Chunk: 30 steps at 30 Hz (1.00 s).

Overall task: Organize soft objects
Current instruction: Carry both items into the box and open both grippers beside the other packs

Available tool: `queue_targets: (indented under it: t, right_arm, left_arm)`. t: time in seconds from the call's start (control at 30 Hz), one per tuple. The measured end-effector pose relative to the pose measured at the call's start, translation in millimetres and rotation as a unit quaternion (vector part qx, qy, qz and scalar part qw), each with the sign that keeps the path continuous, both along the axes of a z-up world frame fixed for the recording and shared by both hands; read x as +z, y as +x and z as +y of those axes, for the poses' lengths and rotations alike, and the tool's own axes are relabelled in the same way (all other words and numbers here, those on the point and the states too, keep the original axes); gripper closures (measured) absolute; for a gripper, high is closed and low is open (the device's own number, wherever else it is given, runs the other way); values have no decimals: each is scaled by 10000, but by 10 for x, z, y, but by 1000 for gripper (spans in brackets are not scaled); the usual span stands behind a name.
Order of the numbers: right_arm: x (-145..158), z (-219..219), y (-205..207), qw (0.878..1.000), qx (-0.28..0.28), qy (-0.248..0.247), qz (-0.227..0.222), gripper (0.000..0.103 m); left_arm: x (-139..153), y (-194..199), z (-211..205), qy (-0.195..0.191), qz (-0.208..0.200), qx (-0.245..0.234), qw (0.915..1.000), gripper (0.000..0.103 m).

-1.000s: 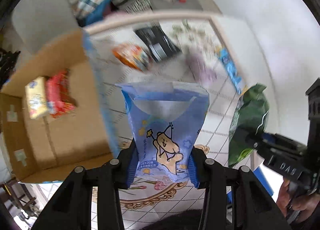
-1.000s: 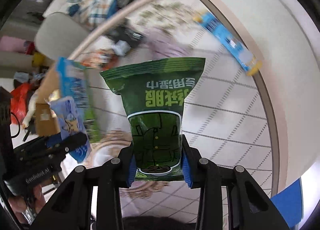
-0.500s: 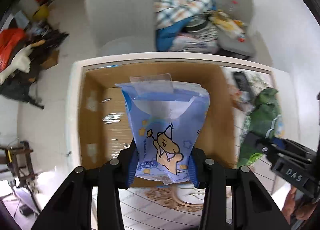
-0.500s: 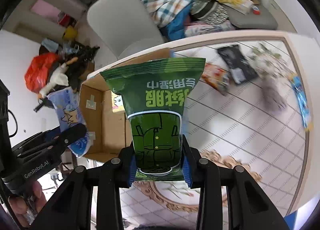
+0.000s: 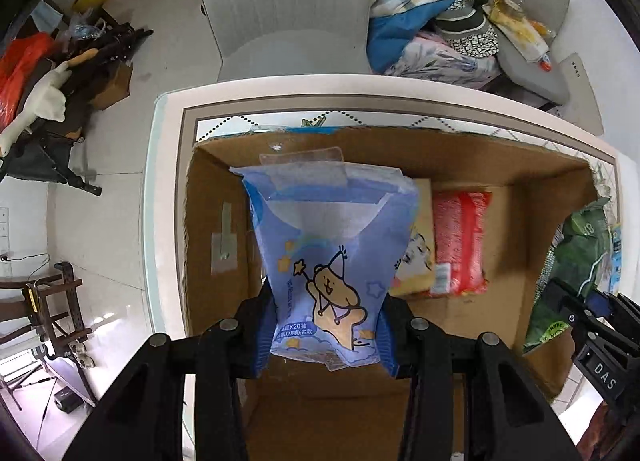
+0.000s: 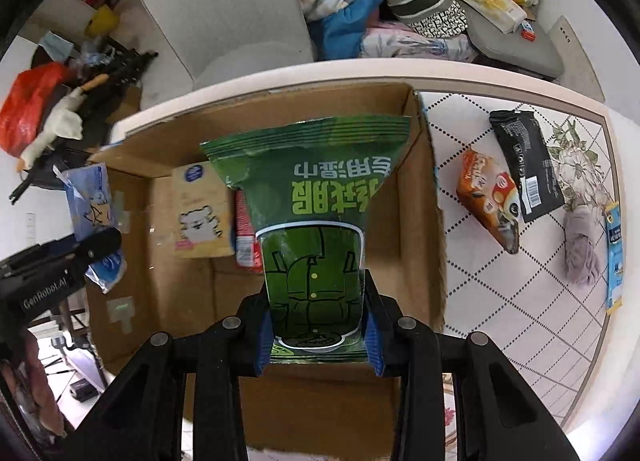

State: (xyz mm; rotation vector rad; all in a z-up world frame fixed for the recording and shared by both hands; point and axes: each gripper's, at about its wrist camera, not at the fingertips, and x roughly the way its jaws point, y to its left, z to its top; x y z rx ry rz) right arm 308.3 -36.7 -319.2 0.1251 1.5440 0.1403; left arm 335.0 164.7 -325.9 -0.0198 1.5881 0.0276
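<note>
My left gripper (image 5: pixel 326 345) is shut on a blue tissue pack (image 5: pixel 328 245) with a cartoon bear, hanging over the open cardboard box (image 5: pixel 472 157). My right gripper (image 6: pixel 318 335) is shut on a green wipes pack (image 6: pixel 316 213), also above the cardboard box (image 6: pixel 420 197). Inside the box lie a yellow pack (image 6: pixel 202 213) and a red pack (image 5: pixel 460 241). The green pack (image 5: pixel 576 261) shows at the right of the left wrist view, and the blue pack (image 6: pixel 94 217) at the left of the right wrist view.
On the tiled table (image 6: pixel 520 301) right of the box lie an orange snack bag (image 6: pixel 490 197), a black pouch (image 6: pixel 524 165), a grey cloth (image 6: pixel 580 249) and a blue strip pack (image 6: pixel 614 253). A grey chair (image 5: pixel 288 9) and piled clothes (image 5: pixel 432 5) stand beyond the table edge.
Both grippers have carried their packs from above the tiled table to above the cardboard box and sunk a little. The grips have not changed.
</note>
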Motion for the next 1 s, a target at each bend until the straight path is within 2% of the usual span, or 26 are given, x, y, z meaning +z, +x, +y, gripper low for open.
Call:
queue_targets:
  t: [0.2,0.27,0.3,0.37,0.47,0.5,0.53,0.6,0.73,0.8,0.83,1.0]
  right_arm:
    - [-180,75,156,9998,19,-196,25,61]
    - [-168,83,193,9998,4,-207,-32,47]
    - [-151,84,203,9998,-23,-195,-61,36]
    - [-91,91,204,9998,-40,-157,-118,35]
    - [-14,88,186,9998,-56,-118,-146,34]
    - [6,90,173,9998,-53,-100,-148,34]
    - [27,101,156,9998,-31,-91,-152,34]
    - [68,123,111,9998,11,-97,-152,34]
    - [136,178,-22,9997,141,-36,-189,10]
    - [158,205,-107,9996,217,-17,-187,6]
    - [161,212,-149,9995,243,-26,-184,0]
    - [241,213,-406,9991,323,-97,-254,0]
  left_arm:
    - [-40,95,-1,194,102,9,9998,56]
    - [-48,118,37,148,100,108,9998,51]
    - [-34,122,62,75,99,185,9998,49]
    - [-23,121,104,-23,66,262,9996,45]
    - [48,90,147,-45,-44,315,9995,23]
    - [72,74,161,-58,-60,337,9994,12]
    - [100,53,175,-100,-96,352,9993,7]
    - [161,-4,184,-64,-157,351,9992,7]
    - [252,-154,203,-15,-310,371,9988,0]
    - [300,-258,193,-18,-366,367,9987,0]
    - [318,-307,181,-19,-386,354,9986,0]
    - [513,-627,76,58,-639,242,9976,0]
